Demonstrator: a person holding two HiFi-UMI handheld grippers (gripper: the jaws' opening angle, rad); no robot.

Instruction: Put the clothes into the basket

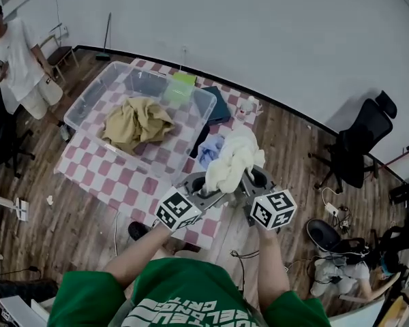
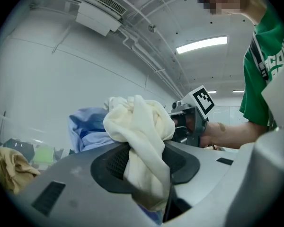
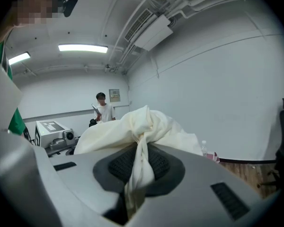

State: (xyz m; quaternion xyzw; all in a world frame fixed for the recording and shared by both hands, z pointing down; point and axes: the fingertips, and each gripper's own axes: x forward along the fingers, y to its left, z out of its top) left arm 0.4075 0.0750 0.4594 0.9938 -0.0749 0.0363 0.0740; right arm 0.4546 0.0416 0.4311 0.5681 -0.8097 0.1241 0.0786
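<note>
The jaws of the left gripper are clamped on a thick fold of a cream garment, which bulges out above the pads and fills the middle of the left gripper view. The jaws of the right gripper are nearly pressed together, pinching a thin twisted strand of the same garment, with the rest of the cloth piled in a mound just beyond them.

In the head view the two grippers sit side by side in the lower middle of the frame, their marker cubes toward the camera. The cream bundle stands between and above them, held over the near right corner of a table covered in a red and white checked cloth.

The basket, a clear plastic bin, stands on the table toward the upper left of the frame, well apart from the held garment. A crumpled tan garment lies inside it, and a pale green item sits at its far edge. A light blue garment shows just left of the cream bundle, near the basket's right corner; whether it rests on the table or is caught up with the bundle cannot be told.

A person in a white top stands at the upper left. A black office chair stands on the wooden floor at the right.
</note>
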